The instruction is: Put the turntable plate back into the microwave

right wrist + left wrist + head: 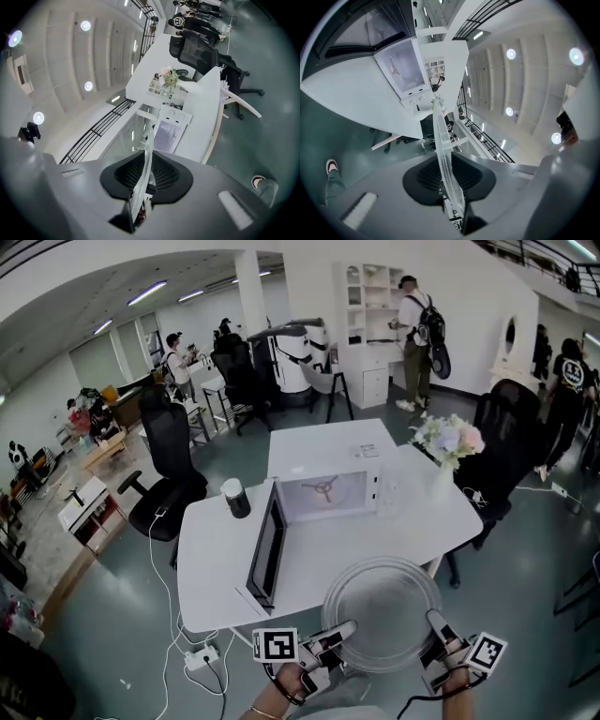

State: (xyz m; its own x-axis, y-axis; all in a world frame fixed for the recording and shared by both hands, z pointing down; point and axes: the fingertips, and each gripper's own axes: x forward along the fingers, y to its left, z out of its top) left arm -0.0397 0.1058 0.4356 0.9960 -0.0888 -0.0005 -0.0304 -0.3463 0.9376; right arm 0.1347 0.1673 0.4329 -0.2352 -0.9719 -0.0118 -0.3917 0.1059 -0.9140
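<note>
The round clear glass turntable plate (382,611) hangs level over the table's near edge, held from both sides. My left gripper (345,628) is shut on its near left rim, and the plate's edge (446,164) runs between the black pads. My right gripper (436,622) is shut on the near right rim, the glass edge (142,180) pinched between its pads. The white microwave (330,489) stands on the white table (216,563) beyond the plate, its door (266,547) swung open to the left, with the three-armed roller ring (323,488) visible inside.
A dark cup (234,497) stands left of the microwave. A vase of flowers (450,444) sits at the table's right side. Black office chairs (171,465) flank the table. A power strip and cables (202,656) lie on the floor near the left. People stand in the background.
</note>
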